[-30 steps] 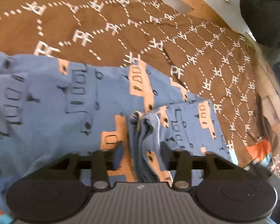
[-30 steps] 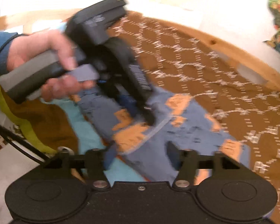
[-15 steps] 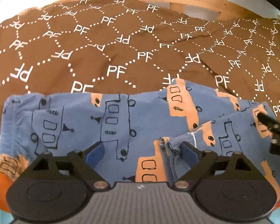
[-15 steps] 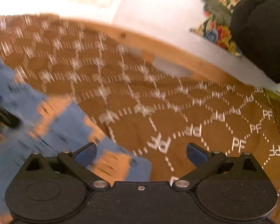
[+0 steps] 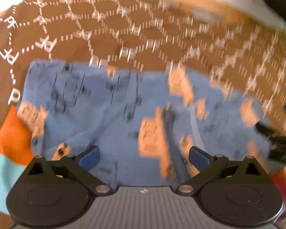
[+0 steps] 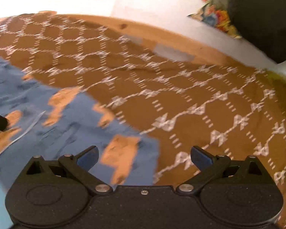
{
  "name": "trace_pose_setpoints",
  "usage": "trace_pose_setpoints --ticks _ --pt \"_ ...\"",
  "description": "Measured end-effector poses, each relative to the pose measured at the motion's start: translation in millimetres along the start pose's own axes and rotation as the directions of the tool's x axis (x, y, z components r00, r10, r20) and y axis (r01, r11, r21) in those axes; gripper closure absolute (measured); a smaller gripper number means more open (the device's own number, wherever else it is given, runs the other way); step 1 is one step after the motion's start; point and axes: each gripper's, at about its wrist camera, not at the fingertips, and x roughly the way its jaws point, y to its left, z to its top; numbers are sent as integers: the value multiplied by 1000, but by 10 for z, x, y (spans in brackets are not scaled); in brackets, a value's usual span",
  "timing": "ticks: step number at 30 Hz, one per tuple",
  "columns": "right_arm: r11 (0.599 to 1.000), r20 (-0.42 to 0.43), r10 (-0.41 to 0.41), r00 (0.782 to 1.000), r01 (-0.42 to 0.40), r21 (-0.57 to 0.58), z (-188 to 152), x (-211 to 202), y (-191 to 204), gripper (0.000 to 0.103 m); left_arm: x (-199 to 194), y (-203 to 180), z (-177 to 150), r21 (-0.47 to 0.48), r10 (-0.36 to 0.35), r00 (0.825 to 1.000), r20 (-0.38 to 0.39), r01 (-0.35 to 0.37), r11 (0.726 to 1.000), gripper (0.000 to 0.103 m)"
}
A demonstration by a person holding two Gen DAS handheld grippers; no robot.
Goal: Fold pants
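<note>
2 grippers tilted down over pants [image 5: 124, 114]: left gripper [image 5: 144, 157] opening, right gripper [image 6: 144, 155] wide.

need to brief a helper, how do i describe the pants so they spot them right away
Find the brown cloth with a white honeycomb pattern of letters, spread over the wooden surface. On its near side lie the pants, flat and folded over. Nothing else there is blue printed with orange and outlined vehicles.

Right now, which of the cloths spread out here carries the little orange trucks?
The blue pants, lying flat. The brown cloth beneath carries only white PF letters and dashed hexagons.
</note>
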Motion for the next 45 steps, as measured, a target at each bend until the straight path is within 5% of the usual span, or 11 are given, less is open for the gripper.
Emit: trace_pose_setpoints --ticks 3,6,9,13,18,22,27,30,36,40,45 --pt "993 -89 11 996 -21 -116 -98 117 163 1 -3 -54 -56 84 12 1000 22 -14 996 1" --pt "996 -80 -17 997 9 -92 -97 75 117 1 -7 -12 -33 69 0 1000 17 -1 998 1" --pt "995 -44 -48 998 44 -91 -67 -15 80 1 -111 78 -45 42 3 1000 15 -4 999 1" --pt "999 -55 38 998 -40 -32 -82 -62 157 1 -237 259 -113 -9 47 999 22 -47 999 1" --pt "993 -37 19 999 -23 -113 -123 -54 380 1 -290 550 -223 -149 16 999 32 -11 989 1" --pt "991 70 25 997 -16 -132 -48 -179 434 1 -455 730 -208 -174 31 987 155 -4 985 0" --pt "975 157 143 977 -111 -192 -103 -253 636 1 -579 987 -219 -153 118 951 284 -76 985 1" --pt "962 183 210 960 -169 -215 -105 -271 768 1 -643 1150 -270 -166 101 941 323 -49 985 3" --pt "956 143 232 962 -198 -216 -139 -149 874 1 -615 1167 -239 -153 142 940 311 -98 983 46" --pt "959 137 237 962 -209 -192 -147 -131 861 1 -625 1229 -183 -213 115 943 311 -48 976 80" --pt "959 140 235 962 -205 -197 -162 -127 866 1 -619 1160 -123 -166 163 934 317 -114 980 87"
